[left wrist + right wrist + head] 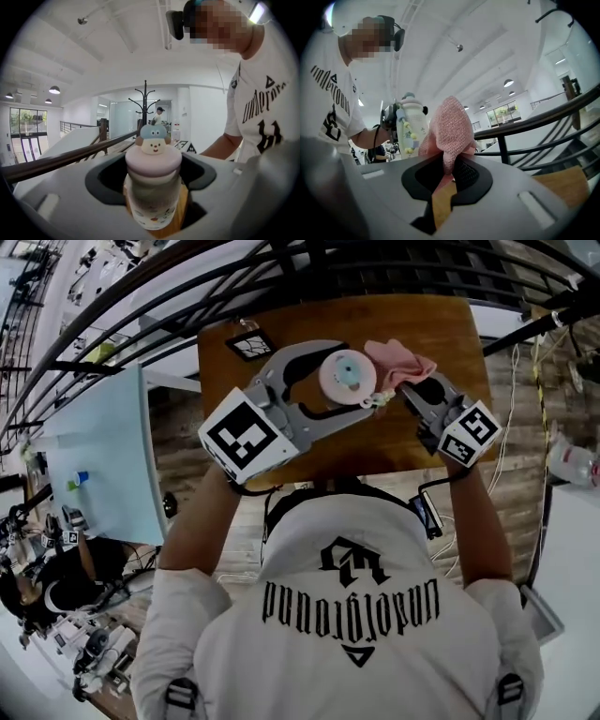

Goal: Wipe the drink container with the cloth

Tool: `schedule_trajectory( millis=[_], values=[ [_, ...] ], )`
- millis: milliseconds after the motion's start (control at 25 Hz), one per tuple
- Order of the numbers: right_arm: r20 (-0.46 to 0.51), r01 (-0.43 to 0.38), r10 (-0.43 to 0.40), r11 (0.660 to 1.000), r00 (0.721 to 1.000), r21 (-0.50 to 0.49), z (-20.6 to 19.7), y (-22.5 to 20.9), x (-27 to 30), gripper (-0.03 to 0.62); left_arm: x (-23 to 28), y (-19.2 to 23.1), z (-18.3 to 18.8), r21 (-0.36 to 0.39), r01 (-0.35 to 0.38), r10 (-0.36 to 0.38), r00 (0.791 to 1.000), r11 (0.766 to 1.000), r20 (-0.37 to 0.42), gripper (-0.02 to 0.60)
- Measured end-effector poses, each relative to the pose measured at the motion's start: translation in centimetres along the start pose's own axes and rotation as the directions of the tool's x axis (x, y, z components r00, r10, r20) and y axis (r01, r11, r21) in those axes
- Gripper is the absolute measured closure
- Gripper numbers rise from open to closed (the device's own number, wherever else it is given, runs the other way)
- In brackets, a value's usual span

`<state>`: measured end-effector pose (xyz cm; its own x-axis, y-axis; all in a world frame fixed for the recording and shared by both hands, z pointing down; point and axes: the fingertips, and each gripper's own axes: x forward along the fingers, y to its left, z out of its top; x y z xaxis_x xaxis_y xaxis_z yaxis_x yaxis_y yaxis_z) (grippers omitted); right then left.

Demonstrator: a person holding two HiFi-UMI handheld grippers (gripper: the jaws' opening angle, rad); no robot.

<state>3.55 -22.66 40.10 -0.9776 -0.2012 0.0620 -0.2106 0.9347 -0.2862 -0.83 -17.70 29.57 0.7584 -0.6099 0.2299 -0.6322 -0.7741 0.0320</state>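
Drink container [153, 187]: clear plastic body w/ small cartoon prints, round pale-pink lid [153, 161], topped by a little figure [153, 139] in a blue cap, w/ a bead strap [408, 136] down one side. It stands upright over the wooden surface [375, 320], clamped at the body btwn the jaws of the L tongs [152, 197]. R tongs [443, 173] are just beside the container, jaws pressed together on a fold of cloth [450, 131], a pink, soft, nubby knit bunched into a peak.
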Motion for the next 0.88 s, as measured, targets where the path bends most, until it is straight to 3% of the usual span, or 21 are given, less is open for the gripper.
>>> schedule_trajectory(
  millis=[240, 360, 520, 680, 880],
  values=[
    [-0.031, 0.213, -0.214, 0.976, 0.976, -0.038, -1.5, -2.4, -1.0, 0.557, 0.4, 1.6, -3.9, -0.005, -0.073, 0.073, 0.997, 0.997, -0.013, 0.198],
    [-0.035, 0.279, -0.28, 0.96, 0.959, -0.023, -2.9, -3.0, -1.7, 0.557, 1.1, 2.2, -6.4, 0.013, -0.112, 0.112, 0.994, 0.994, -0.008, 0.198],
    [-0.053, 0.309, -0.309, 0.951, 0.95, -0.016, -4.2, -3.4, -2.1, 0.557, 2.2, 3.2, -9.6, 0.018, -0.161, 0.161, 0.987, 0.987, -0.01, 0.198],
    [-0.078, 0.319, -0.32, 0.947, 0.944, -0.017, -6.2, -3.9, -2.4, 0.557, 3.6, 3.5, -12.5, 0.081, -0.209, 0.212, 0.977, 0.975, -0.032, 0.198],
    [-0.099, 0.337, -0.335, 0.942, 0.937, -0.003, -8.5, -4.9, -3.8, 0.557, 5.7, 3.6, -15.8, 0.055, -0.244, 0.246, 0.969, 0.968, -0.035, 0.197]
  ],
)
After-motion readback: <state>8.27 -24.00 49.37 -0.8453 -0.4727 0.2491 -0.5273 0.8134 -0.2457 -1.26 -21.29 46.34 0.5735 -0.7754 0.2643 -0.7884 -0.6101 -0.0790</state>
